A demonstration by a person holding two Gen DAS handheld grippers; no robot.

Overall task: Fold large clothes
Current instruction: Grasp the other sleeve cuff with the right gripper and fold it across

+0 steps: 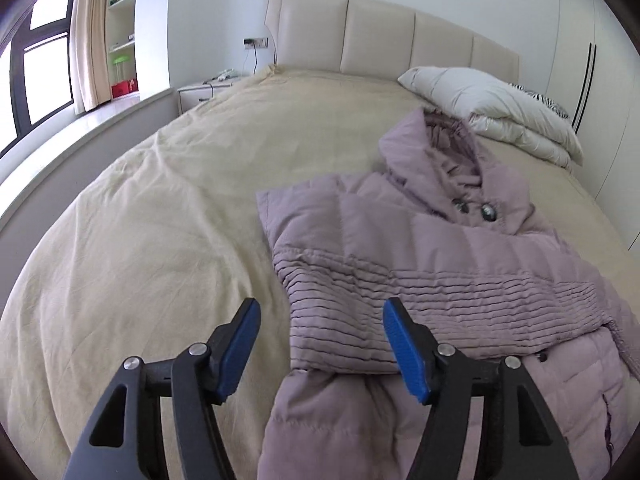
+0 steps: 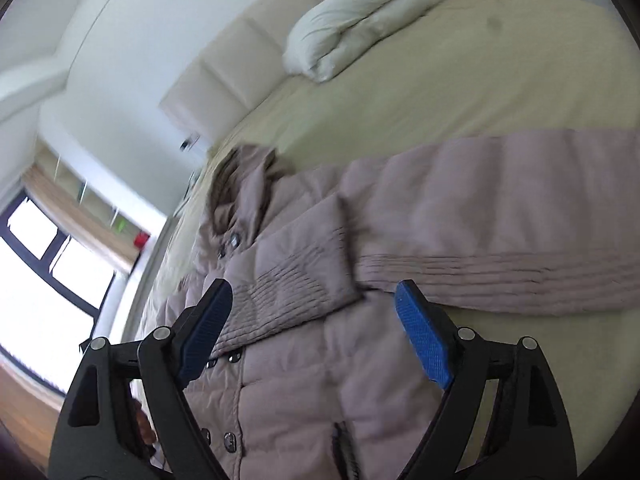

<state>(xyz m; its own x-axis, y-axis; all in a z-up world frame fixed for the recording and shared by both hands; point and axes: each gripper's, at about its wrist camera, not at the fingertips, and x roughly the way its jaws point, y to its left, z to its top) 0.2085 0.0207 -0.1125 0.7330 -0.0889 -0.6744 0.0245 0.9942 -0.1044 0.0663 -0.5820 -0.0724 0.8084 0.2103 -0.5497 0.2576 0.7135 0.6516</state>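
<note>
A mauve quilted hooded coat (image 1: 420, 264) lies front-up on the beige bed cover (image 1: 160, 208). One sleeve (image 1: 352, 312) is folded across its chest. My left gripper (image 1: 320, 320) is open and empty, just above that sleeve's cuff end. In the right wrist view the coat (image 2: 320, 360) fills the middle; the other sleeve (image 2: 500, 232) stretches out to the right over the bed cover (image 2: 440, 92). My right gripper (image 2: 316, 300) is open and empty above the coat's body, near the folded sleeve (image 2: 296, 272).
A folded white duvet (image 1: 492, 108) lies by the padded headboard (image 1: 380, 36); it shows in the right wrist view too (image 2: 360, 8). A nightstand (image 1: 204, 92), window ledge (image 1: 80, 136) and window (image 2: 48, 264) stand beside the bed. Wardrobe doors (image 1: 592, 64) are on the right.
</note>
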